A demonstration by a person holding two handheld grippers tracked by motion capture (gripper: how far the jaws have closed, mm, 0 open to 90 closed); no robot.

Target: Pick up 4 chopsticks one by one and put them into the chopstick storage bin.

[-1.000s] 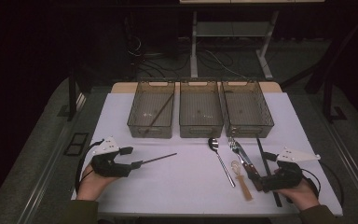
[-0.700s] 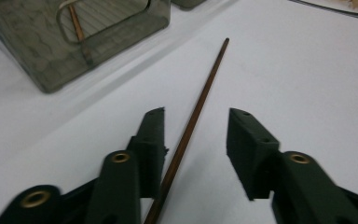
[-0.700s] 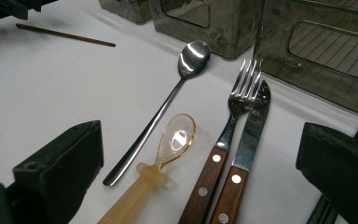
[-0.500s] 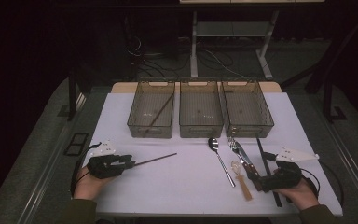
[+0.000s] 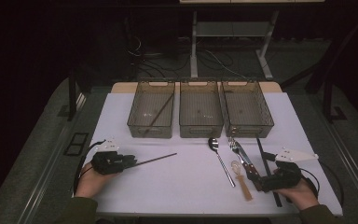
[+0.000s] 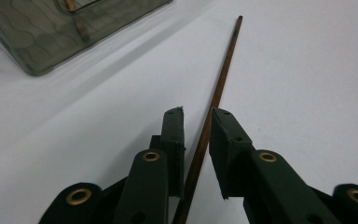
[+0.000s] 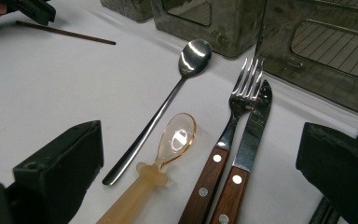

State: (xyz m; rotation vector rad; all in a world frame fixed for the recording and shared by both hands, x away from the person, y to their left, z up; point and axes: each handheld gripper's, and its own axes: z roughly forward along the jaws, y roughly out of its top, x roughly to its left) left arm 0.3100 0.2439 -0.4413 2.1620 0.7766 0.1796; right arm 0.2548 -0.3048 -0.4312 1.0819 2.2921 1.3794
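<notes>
A thin brown chopstick [image 5: 154, 159] [image 6: 216, 93] lies on the white table, pointing towards the trays. My left gripper [image 5: 129, 162] [image 6: 198, 114] is low over its near end with the stick between the jaws. The jaws have just been closing, and a narrow gap still shows on each side of the stick. My right gripper [image 5: 256, 179] [image 7: 200, 154] stands wide open at the front right, over the handles of a metal spoon [image 7: 186, 60], an amber plastic spoon [image 7: 177, 137], a wooden-handled fork [image 7: 242, 100] and a knife [image 7: 256, 126].
Three clear smoky trays stand in a row at the back: left [image 5: 135, 116], middle [image 5: 200, 128] and right [image 5: 265, 119]. Another chopstick [image 5: 161, 112] lies in the left tray. A long black stick [image 5: 265, 163] lies right of the knife.
My left gripper has sunk a little towards the table and its jaws have narrowed around the chopstick's near end. The chopstick and the right gripper have stayed put.
</notes>
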